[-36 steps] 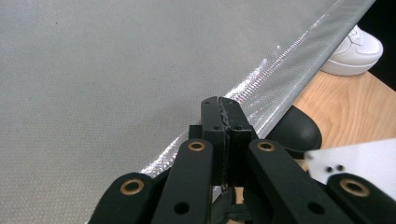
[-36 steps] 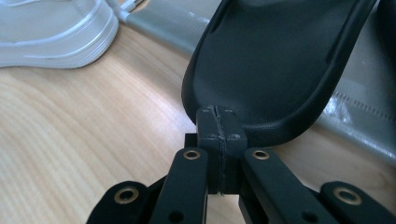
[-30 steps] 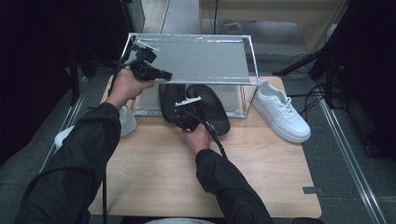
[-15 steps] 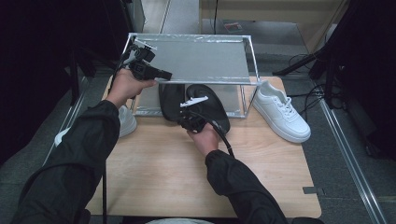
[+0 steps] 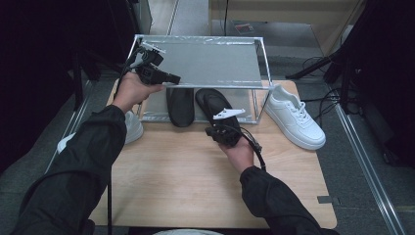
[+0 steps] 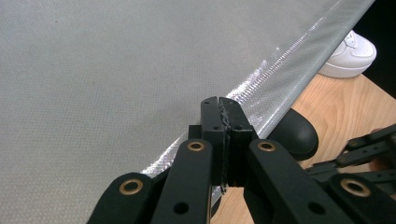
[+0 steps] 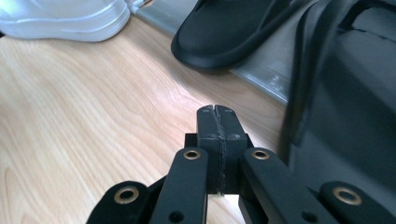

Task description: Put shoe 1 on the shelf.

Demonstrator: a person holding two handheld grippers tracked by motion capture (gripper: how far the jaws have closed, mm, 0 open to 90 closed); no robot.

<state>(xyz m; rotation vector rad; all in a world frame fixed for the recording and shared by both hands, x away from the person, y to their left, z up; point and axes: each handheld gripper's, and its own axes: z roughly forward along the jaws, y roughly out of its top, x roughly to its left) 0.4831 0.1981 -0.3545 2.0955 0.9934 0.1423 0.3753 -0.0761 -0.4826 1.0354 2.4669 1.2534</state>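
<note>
My left gripper (image 5: 174,77) is shut and empty, held above the front left corner of a metal rack's grey top shelf (image 5: 210,61); its closed jaws (image 6: 219,108) hover over that grey surface (image 6: 93,70). Two black sandals lie under the rack, one on the left (image 5: 179,106) and one on the right (image 5: 211,104). Low over the table at the right sandal's heel end, my right gripper (image 5: 215,131) is shut on nothing. Its jaws (image 7: 215,111) point across the wooden table (image 7: 70,116) towards the left sandal (image 7: 233,32).
A white sneaker (image 5: 294,117) stands on the table right of the rack, and another white sneaker (image 5: 131,127) sits at the rack's left. The table's near half (image 5: 186,181) is bare wood. Cables and a dark stand (image 5: 337,68) lie on the floor at the right.
My right gripper has drawn back from the rack, moving right and towards the near edge, still shut. The left hand has kept still.
</note>
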